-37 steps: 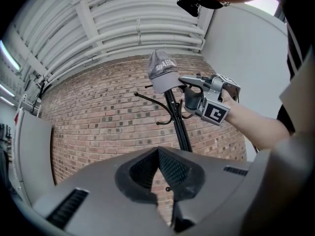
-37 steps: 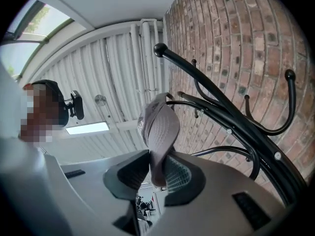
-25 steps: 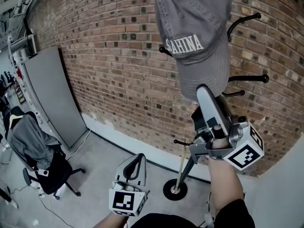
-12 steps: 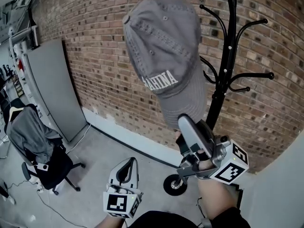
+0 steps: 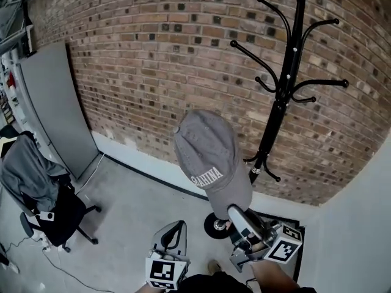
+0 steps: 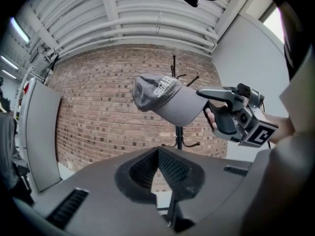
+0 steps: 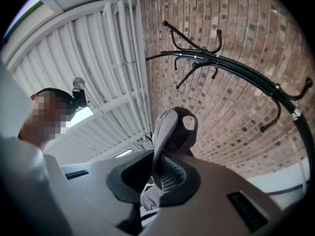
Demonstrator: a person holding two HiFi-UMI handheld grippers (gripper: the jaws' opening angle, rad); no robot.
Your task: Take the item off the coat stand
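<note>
A grey cap with white lettering hangs free of the black coat stand, to its left and lower than the hooks. My right gripper is shut on the cap's brim from below. In the right gripper view the brim runs edge-on between the jaws, with the coat stand behind and bare. My left gripper stays low at the front, shut with nothing in it. The left gripper view shows the cap held up by the right gripper.
A brick wall runs behind the stand. The stand's round base sits on the concrete floor by a black mat. A grey panel leans on the wall at left. An office chair with a grey jacket stands at far left.
The cap has come off the stand's hooks and moved down and left with my right gripper. The stand's hooks now stand bare. My left gripper has barely moved.
</note>
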